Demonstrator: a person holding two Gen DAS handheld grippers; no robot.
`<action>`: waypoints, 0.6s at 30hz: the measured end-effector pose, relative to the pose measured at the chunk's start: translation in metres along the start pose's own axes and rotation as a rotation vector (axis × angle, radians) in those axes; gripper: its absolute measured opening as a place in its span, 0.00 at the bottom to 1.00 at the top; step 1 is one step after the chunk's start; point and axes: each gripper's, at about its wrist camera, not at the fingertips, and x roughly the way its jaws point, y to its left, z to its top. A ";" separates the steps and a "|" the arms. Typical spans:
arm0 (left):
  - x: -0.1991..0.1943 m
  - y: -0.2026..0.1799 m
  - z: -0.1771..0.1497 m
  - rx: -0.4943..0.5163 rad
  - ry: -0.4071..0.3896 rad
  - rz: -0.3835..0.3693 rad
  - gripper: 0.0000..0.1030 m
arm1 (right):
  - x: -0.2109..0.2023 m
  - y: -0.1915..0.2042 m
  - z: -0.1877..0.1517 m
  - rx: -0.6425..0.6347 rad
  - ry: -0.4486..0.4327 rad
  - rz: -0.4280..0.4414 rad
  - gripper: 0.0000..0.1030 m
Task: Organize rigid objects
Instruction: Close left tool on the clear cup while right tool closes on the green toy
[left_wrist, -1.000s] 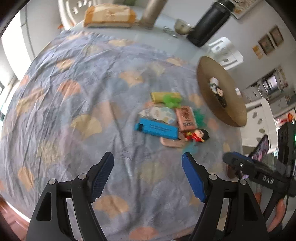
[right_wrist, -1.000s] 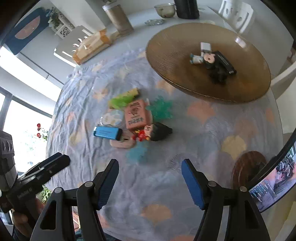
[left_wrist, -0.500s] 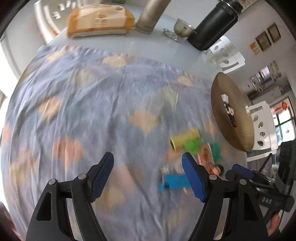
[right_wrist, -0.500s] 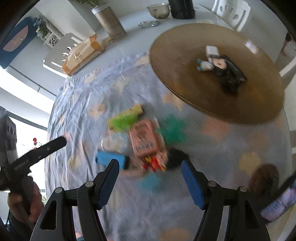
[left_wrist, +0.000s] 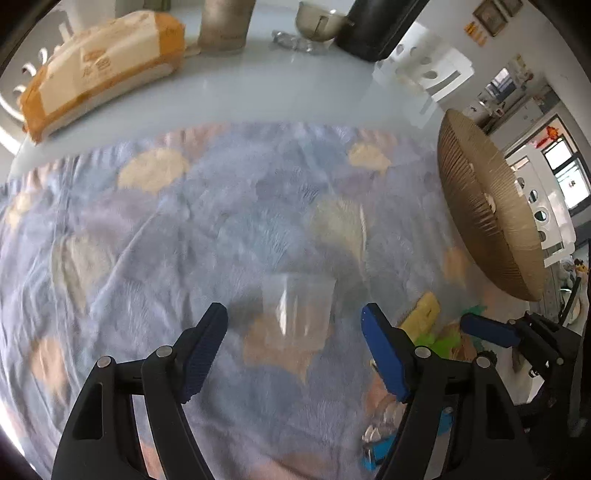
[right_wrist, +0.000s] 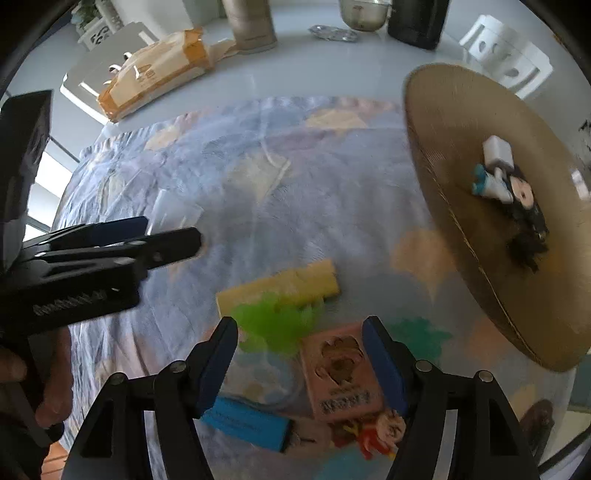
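Sorting partly done: figurine (right_wrist: 517, 192) and white block (right_wrist: 496, 149) already on tray (right_wrist: 461, 122); pink card (right_wrist: 341, 373), yellow block (right_wrist: 288, 286), blue box (right_wrist: 245, 421) left on blanket (right_wrist: 332, 192). Right gripper (right_wrist: 301, 363) fingers apart over card; left gripper (left_wrist: 293, 343) closing, empty.

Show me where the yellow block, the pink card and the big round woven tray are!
Yellow rectangular block (right_wrist: 295, 282), right wrist view, middle of its top face.
Pink card with a cartoon picture (right_wrist: 340, 373), right wrist view, centre of its printed face.
Big round brown woven tray (right_wrist: 461, 177), right wrist view, bare inner surface.
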 end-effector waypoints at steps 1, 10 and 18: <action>0.000 0.000 0.001 0.002 -0.007 -0.004 0.68 | 0.002 0.003 0.001 -0.015 0.002 -0.007 0.65; -0.009 0.004 -0.005 0.003 -0.039 -0.051 0.34 | -0.001 0.007 0.000 -0.026 0.011 0.003 0.46; -0.054 -0.007 -0.027 0.017 -0.129 -0.051 0.34 | -0.049 -0.011 -0.014 0.061 -0.082 0.105 0.46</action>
